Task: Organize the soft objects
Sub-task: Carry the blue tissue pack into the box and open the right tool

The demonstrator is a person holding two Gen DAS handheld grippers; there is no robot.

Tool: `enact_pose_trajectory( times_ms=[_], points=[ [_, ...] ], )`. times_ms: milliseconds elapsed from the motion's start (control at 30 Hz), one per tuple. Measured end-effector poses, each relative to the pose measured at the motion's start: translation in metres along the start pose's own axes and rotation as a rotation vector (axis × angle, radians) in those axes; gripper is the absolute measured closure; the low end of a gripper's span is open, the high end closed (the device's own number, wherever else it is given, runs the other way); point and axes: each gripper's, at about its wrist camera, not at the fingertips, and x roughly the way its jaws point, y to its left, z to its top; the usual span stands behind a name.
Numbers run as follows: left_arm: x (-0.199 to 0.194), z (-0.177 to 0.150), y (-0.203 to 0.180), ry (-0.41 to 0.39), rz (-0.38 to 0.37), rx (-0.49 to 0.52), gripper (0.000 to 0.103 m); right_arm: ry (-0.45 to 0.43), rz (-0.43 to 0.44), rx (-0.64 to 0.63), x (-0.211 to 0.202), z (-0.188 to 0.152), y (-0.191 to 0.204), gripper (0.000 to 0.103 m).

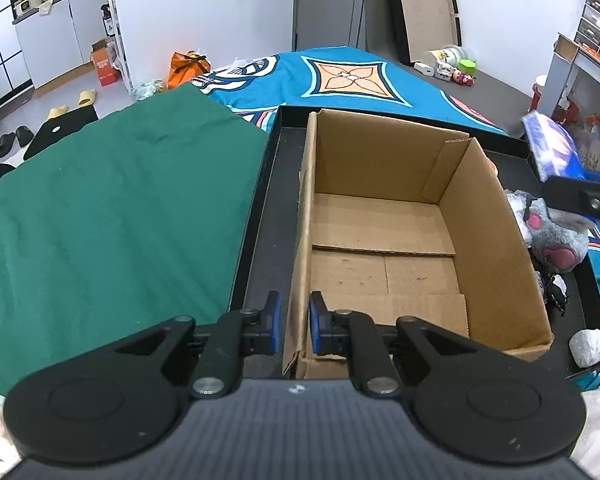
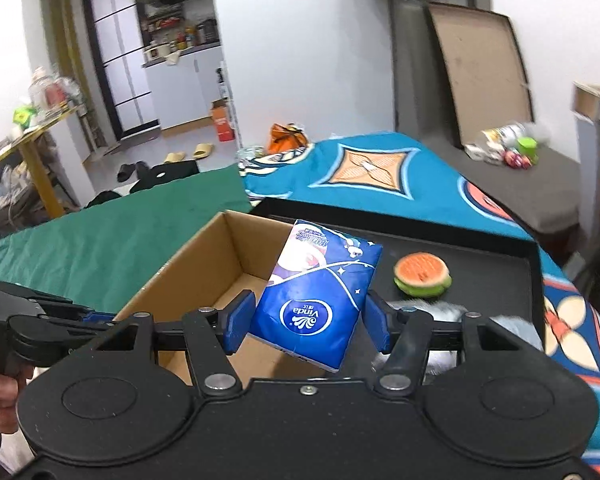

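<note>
The right gripper [image 2: 306, 322] is clamped on a blue Vinda tissue pack [image 2: 316, 296]; its two blue pads [image 2: 238, 320] press the pack's opposite long sides near its lower end. The pack stands between the fingers with its long axis running forward and upward from the tool, tilted slightly to the right. The printed face is turned toward the camera, and the logo reads upside down. The pack is held in the air, above the right wall of the open cardboard box [image 2: 204, 264], which lies ahead and to the left of the tool.

The left gripper [image 1: 294, 326] straddles the near left wall of the cardboard box [image 1: 384, 240]. One pad sits outside the wall and one inside, with a narrow gap between them. Whether the pads touch the wall cannot be told.

The box sits in a black tray [image 1: 260, 216]. Its interior shows only the cardboard floor flaps. To the right of the box, in the tray, lies a grey plush toy [image 1: 556, 236] with pink paws. Further ahead of the right gripper, on the tray floor, rests a round orange-and-green soft toy [image 2: 422, 276], well apart from the pack.

The tray rests on a surface covered by a green cloth [image 1: 112, 200] and a blue patterned blanket [image 1: 340, 76].
</note>
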Motion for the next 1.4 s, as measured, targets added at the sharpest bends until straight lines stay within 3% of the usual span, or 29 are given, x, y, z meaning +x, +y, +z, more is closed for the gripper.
enact_pose_trajectory(
  times_ms=[333,800,900,967,1067,1267,1400],
  points=[
    [-0.004,0.001,0.006,0.003,0.015,-0.021,0.094,-0.002,0.050,-0.055,0.018,-0.007,0.027,0.046],
    [-0.005,0.003,0.009,0.038,0.034,-0.012,0.094,-0.030,0.098,-0.026,0.036,-0.002,0.049,0.045],
    [-0.004,0.003,0.010,0.043,0.030,-0.014,0.094,-0.077,0.099,-0.013,0.039,0.004,0.051,0.041],
    [-0.004,0.004,0.010,0.048,0.026,-0.026,0.094,-0.074,0.074,-0.018,0.040,0.005,0.053,0.025],
    [-0.004,0.002,0.009,0.045,0.025,-0.022,0.093,-0.067,0.069,-0.020,0.036,0.001,0.051,0.021],
    [-0.004,0.001,0.007,0.051,0.034,-0.016,0.084,-0.041,0.023,-0.040,0.019,-0.010,0.044,0.008],
    [-0.006,-0.001,0.005,0.040,0.041,-0.013,0.061,-0.008,0.002,-0.044,0.011,-0.017,0.034,0.008]
  ],
)
